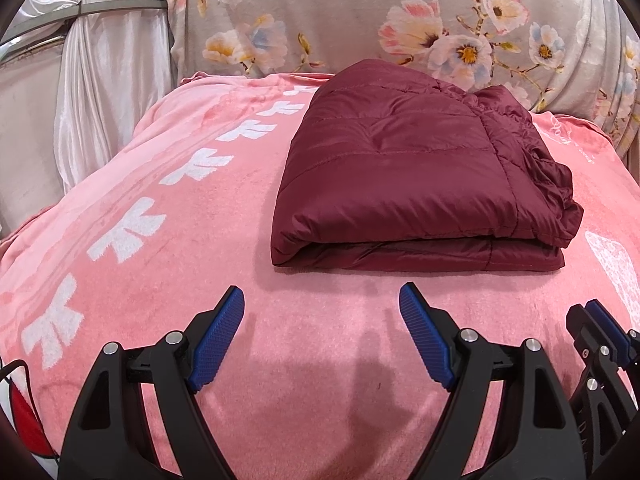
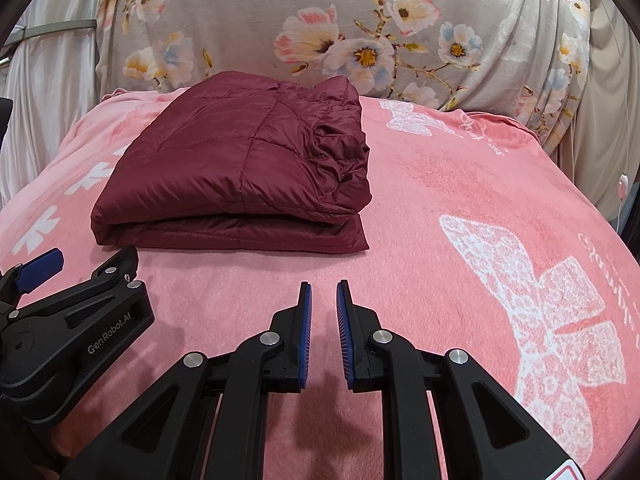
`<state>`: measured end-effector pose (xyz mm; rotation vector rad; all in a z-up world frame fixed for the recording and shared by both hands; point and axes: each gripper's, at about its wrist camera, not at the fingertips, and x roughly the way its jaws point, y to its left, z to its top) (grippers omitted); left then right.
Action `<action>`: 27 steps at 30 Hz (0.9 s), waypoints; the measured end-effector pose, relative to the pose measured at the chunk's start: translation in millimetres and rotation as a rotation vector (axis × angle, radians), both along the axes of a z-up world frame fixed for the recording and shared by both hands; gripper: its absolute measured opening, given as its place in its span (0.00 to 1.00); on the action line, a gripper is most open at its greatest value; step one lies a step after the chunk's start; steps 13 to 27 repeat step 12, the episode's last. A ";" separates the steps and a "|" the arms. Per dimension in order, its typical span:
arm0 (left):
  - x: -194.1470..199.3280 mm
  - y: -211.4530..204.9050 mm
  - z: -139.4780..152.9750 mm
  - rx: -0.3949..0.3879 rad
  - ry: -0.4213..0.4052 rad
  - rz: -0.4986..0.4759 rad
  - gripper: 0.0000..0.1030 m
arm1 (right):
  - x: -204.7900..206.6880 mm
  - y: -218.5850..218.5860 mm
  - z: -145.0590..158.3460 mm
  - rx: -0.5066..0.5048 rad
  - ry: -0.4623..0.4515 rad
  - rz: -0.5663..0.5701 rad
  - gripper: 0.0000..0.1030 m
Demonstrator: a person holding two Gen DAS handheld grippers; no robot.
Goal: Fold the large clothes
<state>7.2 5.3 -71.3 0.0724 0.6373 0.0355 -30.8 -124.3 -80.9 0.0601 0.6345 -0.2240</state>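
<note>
Maroon quilted jacket [image 1: 416, 176] lying as a compact folded stack on the pink blanket [image 1: 160, 264], apart from both tongs — left tongs [image 1: 320, 336] spread wide and empty, right tongs [image 2: 324, 332] nearly closed, gripping nothing — so folding appears essentially complete, with at most tidying left.

My folded jacket [image 1: 404, 164] was deep maroon, quilted in stitched squares. Under it the blanket [image 1: 312, 320] was pink with white bow shapes and white lace butterflies. Behind the jacket hung grey cloth [image 2: 248, 24] printed with pink, cream and blue flowers. My tongs [image 1: 320, 336] were black with blue ribbed pads [image 1: 218, 340].
</note>
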 end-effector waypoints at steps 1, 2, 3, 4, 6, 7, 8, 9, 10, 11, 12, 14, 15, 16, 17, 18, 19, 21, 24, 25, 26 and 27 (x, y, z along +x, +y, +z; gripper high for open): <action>-0.5 -0.4 0.2 0.001 0.000 0.001 0.76 | -0.1 0.8 0.1 -0.001 -0.001 0.000 0.15; -0.1 -0.5 0.3 0.001 -0.001 0.000 0.75 | -0.1 0.7 0.0 -0.001 -0.001 0.000 0.15; -0.3 -0.8 0.5 0.002 -0.002 0.000 0.75 | 0.0 0.0 -0.1 -0.001 -0.001 0.000 0.15; -1.5 -1.4 0.2 0.002 -0.003 0.000 0.75 | -0.1 0.7 0.0 -0.001 -0.001 0.001 0.15; -1.8 -1.5 0.1 0.002 -0.004 -0.001 0.75 | -0.1 0.0 -0.2 -0.002 -0.001 0.000 0.15; -1.9 -1.6 0.2 0.002 -0.004 0.000 0.74 | 0.0 -0.5 -0.3 -0.002 0.000 0.001 0.15; -1.9 -1.4 0.0 0.002 -0.004 0.000 0.70 | -0.2 0.0 -0.2 -0.001 0.000 0.001 0.15; -1.5 -1.3 -0.2 0.003 -0.002 0.000 0.69 | -0.3 0.5 -0.2 -0.002 -0.002 0.001 0.15; -1.1 -1.3 -0.3 0.005 -0.001 0.004 0.68 | -0.3 -0.4 -0.3 -0.002 -0.002 0.001 0.15; -1.8 -1.7 -0.1 0.003 0.000 0.003 0.68 | -0.2 0.1 -0.3 -0.002 0.000 0.002 0.15; -1.9 -2.0 0.0 0.004 -0.002 0.003 0.68 | -0.3 0.3 -0.3 -0.002 0.000 0.002 0.15; -1.9 -2.0 0.0 0.004 -0.002 0.003 0.68 | -0.3 0.3 -0.3 -0.002 0.000 0.002 0.15; -1.9 -2.0 0.0 0.004 -0.002 0.003 0.68 | -0.3 0.3 -0.3 -0.002 0.000 0.002 0.15; -1.9 -2.0 0.0 0.004 -0.002 0.003 0.68 | -0.3 0.3 -0.3 -0.002 0.000 0.002 0.15; -1.9 -2.0 0.0 0.004 -0.002 0.003 0.68 | -0.3 0.3 -0.3 -0.002 0.000 0.002 0.15; -1.9 -2.0 0.0 0.004 -0.002 0.003 0.68 | -0.3 0.3 -0.3 -0.002 0.000 0.002 0.15; -1.9 -2.0 0.0 0.004 -0.002 0.003 0.68 | -0.3 0.3 -0.3 -0.002 0.000 0.002 0.15; -1.9 -2.0 0.0 0.004 -0.002 0.003 0.68 | -0.3 0.3 -0.3 -0.002 0.000 0.002 0.15; -1.9 -2.0 0.0 0.004 -0.002 0.003 0.68 | -0.3 0.3 -0.3 -0.002 0.000 0.002 0.15; -1.9 -2.0 0.0 0.004 -0.002 0.003 0.68 | -0.3 0.3 -0.3 -0.002 0.000 0.002 0.15; -1.9 -2.0 0.0 0.004 -0.002 0.003 0.68 | -0.3 0.3 -0.3 -0.002 0.000 0.002 0.15; -1.9 -2.0 0.0 0.004 -0.002 0.003 0.68 | -0.3 0.3 -0.3 -0.002 0.000 0.002 0.15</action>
